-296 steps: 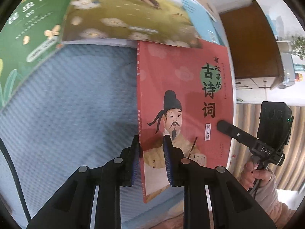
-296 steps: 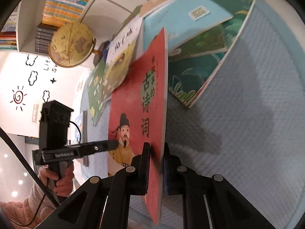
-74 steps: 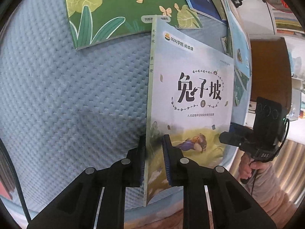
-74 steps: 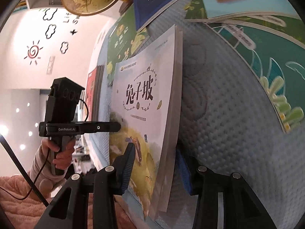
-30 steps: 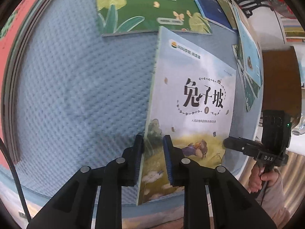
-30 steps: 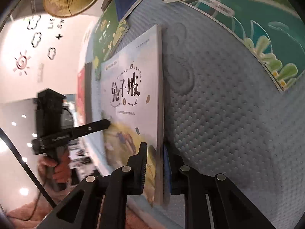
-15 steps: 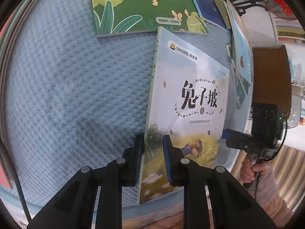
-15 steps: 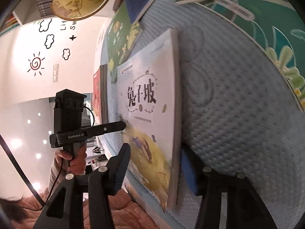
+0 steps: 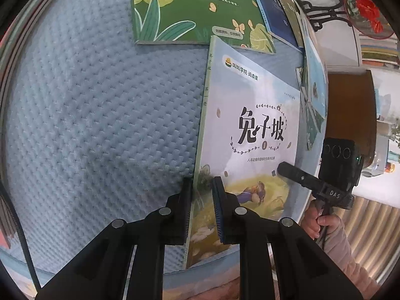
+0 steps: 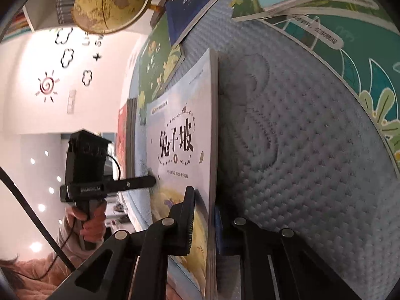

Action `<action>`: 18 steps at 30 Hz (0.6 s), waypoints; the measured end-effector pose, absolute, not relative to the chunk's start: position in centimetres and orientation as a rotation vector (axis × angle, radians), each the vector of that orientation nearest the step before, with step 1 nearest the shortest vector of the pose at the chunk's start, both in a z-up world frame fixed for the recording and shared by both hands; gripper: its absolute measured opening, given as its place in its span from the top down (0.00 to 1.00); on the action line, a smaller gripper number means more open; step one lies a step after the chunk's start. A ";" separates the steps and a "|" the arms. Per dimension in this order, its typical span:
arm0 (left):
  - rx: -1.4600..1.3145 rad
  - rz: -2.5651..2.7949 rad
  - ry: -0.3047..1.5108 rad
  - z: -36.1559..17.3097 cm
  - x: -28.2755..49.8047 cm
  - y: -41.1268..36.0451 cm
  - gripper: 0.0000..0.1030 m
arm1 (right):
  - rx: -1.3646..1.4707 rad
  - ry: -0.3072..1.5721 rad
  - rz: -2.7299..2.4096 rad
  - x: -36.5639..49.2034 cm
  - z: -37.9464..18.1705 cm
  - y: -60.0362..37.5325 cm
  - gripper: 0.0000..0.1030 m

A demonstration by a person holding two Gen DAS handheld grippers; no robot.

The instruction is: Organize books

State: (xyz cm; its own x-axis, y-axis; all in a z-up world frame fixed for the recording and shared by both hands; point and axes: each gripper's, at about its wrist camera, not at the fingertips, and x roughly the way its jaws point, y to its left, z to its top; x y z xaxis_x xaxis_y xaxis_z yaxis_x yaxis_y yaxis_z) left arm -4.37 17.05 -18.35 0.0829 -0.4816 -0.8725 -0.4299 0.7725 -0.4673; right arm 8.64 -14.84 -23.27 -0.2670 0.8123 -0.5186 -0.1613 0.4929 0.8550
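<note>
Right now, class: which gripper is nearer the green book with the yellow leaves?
Left. The left gripper clamps the pale book by its spine edge, just below the green book. The right gripper clamps the opposite edge, farther off.

"兔子坡" and "1" on pale book (image 9: 252, 115), "03" on green book (image 9: 190, 7), "DAS" on right tongs (image 9: 333, 193)

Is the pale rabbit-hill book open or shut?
Shut: the pale book shows only its front cover, both tongs clamping its near edge.

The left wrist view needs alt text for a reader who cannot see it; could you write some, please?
The left gripper is shut on the lower edge of a pale picture book lying on a blue quilted surface. The right gripper reaches the book's far edge.
</note>
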 end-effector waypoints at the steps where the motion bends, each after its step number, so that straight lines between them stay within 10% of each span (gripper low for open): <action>1: -0.761 -0.043 1.534 -18.3 -4.4 17.0 0.82 | 0.598 1.562 1.033 8.6 -23.3 -14.8 0.90; 18: -0.800 -0.132 1.340 -15.1 -5.2 14.9 0.83 | 0.627 1.372 1.010 7.9 -15.3 -16.6 0.91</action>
State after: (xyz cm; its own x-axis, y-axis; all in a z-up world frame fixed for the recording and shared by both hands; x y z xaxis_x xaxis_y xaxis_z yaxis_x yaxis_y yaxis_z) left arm -5.18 14.87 -15.11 0.2646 -0.5194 -0.8125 -0.3505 0.7331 -0.5828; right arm 7.88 -16.63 -15.27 -0.0944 0.8639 -0.4948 -0.2155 0.4675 0.8573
